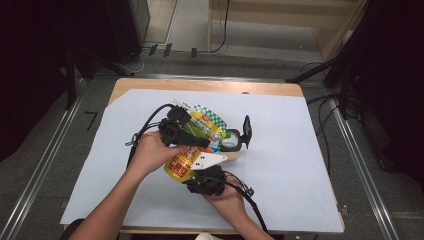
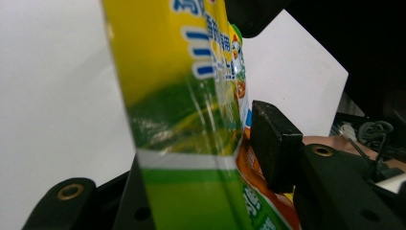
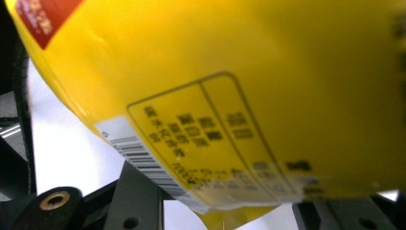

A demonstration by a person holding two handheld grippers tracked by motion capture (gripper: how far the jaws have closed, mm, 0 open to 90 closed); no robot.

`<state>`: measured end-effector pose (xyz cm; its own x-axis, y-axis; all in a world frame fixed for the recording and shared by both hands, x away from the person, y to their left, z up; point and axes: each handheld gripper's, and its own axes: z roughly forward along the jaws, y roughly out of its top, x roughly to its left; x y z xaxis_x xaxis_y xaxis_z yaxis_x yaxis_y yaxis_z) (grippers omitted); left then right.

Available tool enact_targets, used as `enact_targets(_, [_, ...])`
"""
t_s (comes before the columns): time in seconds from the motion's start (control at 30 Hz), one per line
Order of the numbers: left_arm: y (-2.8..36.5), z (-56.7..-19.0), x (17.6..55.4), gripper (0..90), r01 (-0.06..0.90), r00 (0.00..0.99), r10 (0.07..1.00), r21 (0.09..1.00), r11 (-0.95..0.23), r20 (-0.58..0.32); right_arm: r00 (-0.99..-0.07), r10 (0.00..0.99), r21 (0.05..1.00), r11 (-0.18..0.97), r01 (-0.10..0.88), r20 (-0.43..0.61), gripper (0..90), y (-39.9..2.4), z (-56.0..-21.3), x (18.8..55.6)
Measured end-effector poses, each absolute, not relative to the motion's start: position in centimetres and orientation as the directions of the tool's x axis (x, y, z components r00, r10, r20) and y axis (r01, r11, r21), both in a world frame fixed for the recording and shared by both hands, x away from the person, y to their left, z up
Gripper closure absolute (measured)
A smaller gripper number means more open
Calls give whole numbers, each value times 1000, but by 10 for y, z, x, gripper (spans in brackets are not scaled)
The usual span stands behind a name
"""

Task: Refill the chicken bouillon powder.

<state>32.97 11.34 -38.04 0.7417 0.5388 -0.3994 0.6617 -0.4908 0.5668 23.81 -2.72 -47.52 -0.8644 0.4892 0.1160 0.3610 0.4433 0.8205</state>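
Observation:
A puffy yellow and green snack bag (image 1: 186,161) is held over the white sheet at the table's middle. My left gripper (image 1: 196,141) comes in from the left across the bag's middle. In the left gripper view the bag (image 2: 191,96) stands between the jaws, one black pad (image 2: 274,143) rests against its orange side, and the other pad is hidden behind it. My right gripper (image 1: 199,173) meets the bag's near end from below. The bag's yellow back (image 3: 268,86), with its barcode, covers that gripper's pads in the right gripper view.
A roll of tape (image 1: 231,140) and an upright black clip (image 1: 246,131) sit just right of the bag. The white sheet (image 1: 290,165) covers most of the wooden table (image 1: 210,86). Cables trail from both grippers over the sheet's near side.

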Motion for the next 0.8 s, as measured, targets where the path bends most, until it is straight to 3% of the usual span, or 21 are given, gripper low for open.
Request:
enact_targets(0.4, [113, -387, 347, 710, 706, 706, 544, 515, -487, -454, -856, 475, 802, 419, 425, 206, 604, -27, -476, 243])
enact_targets(0.8, [106, -390, 364, 727, 766, 642, 582, 443, -465, -499, -870, 460, 810, 433, 396, 179, 602, -25, -471, 242])
